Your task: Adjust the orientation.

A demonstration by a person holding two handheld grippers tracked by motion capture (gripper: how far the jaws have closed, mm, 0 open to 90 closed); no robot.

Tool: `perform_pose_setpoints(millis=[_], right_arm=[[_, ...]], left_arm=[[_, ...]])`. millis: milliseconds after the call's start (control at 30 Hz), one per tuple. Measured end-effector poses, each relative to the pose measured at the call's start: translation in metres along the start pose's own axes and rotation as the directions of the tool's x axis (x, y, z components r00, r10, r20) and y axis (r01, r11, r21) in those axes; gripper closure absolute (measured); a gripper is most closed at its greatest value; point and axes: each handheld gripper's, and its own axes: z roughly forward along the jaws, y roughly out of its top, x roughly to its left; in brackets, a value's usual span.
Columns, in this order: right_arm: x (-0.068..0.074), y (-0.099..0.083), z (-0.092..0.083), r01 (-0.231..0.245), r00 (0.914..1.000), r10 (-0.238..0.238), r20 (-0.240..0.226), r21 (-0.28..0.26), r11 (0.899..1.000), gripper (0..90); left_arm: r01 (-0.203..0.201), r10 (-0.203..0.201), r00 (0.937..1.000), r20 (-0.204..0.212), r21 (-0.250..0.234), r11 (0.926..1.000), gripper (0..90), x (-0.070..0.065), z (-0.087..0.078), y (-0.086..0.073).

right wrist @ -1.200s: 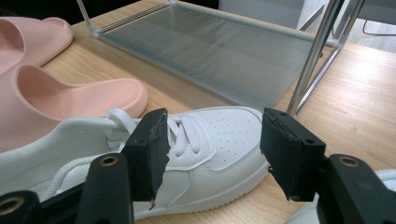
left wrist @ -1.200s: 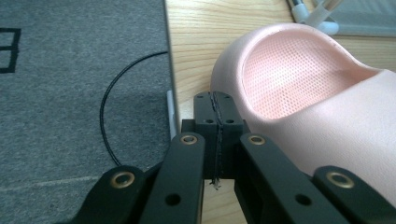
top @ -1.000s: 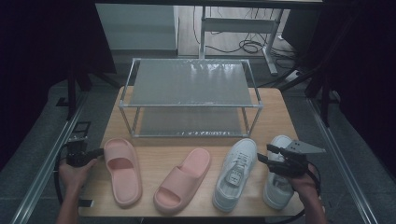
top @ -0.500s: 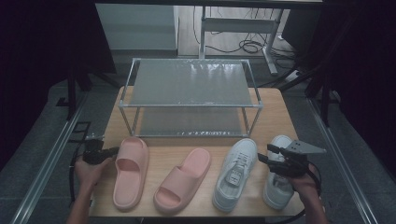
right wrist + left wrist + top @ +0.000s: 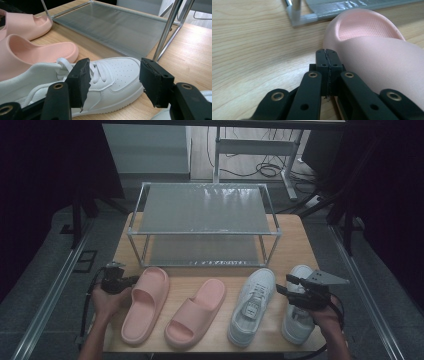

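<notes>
Wooden worktop [image 5: 295, 240]: closed left gripper [image 5: 131, 280] is nudging the pink slipper [image 5: 145, 305] rightward, likely straightening it; open right gripper [image 5: 282, 285] is waiting, empty.

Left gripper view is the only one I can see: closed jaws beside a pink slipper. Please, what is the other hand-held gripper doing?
Observer: The right hand-held gripper is open with nothing between its jaws, which point at the left white sneaker.
Operator: Which shoes are on the table in total?
Observer: Four in a row. From the left there is your left pink slipper, the right pink slipper, then the left white sneaker and the right white sneaker.
Operator: Is any shoe already on the rack?
Observer: No, both shelves of the rack behind the row hold no shoes.
</notes>
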Motion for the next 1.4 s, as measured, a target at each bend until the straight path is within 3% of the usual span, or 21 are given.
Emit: perform_pose_setpoints(millis=[233, 533, 733, 900, 933, 1133, 1267, 1400], right_arm=[[0.0, 0.0, 0.0, 0.0, 1.0, 0.0, 0.001, -0.001, 1.0, 42.4], [-0.001, 0.0, -0.001, -0.002, 1.0, 0.002, 0.0, 0.002, 1.0, 42.4], [-0.001, 0.0, -0.001, -0.003, 1.0, 0.003, 0.002, -0.002, 1.0, 42.5], [0.0, 0.0, -0.001, 0.001, 1.0, -0.001, 0.001, -0.001, 1.0, 42.5], [0.0, 0.0, -0.001, 0.001, 1.0, -0.001, 0.001, -0.001, 1.0, 42.5], [0.001, 0.0, 0.001, 0.001, 1.0, -0.001, -0.002, 0.002, 1.0, 42.5], [0.001, 0.0, 0.0, 0.001, 1.0, -0.001, -0.001, 0.001, 1.0, 42.5], [0.001, 0.0, 0.001, -0.001, 1.0, 0.001, -0.001, 0.002, 1.0, 42.5]], left_arm=[[-0.027, 0.027, 0.9995, 0.018, 0.005, 0.9996, 90.0, -0.012, 0.006, 0.005], [-0.026, 0.026, 0.9993, 0.029, -0.007, 0.9996, 90.0, -0.014, 0.006, 0.008], [-0.015, 0.017, 0.9995, 0.026, -0.055, 0.9984, 90.0, -0.011, -0.016, 0.004], [-0.025, 0.029, 0.9988, 0.04, -0.104, 0.9942, 90.0, -0.018, -0.048, -0.011], [-0.025, 0.029, 0.9988, 0.04, -0.104, 0.9942, 90.0, -0.018, -0.048, -0.011], [-0.044, 0.057, 0.9949, 0.083, -0.149, 0.9879, 90.0, -0.032, -0.074, -0.034], [-0.05, 0.068, 0.9922, 0.105, -0.162, 0.9855, 90.0, -0.04, -0.08, -0.04], [-0.077, 0.1, 0.9861, 0.133, -0.168, 0.9828, 90.0, -0.056, -0.085, -0.049]])
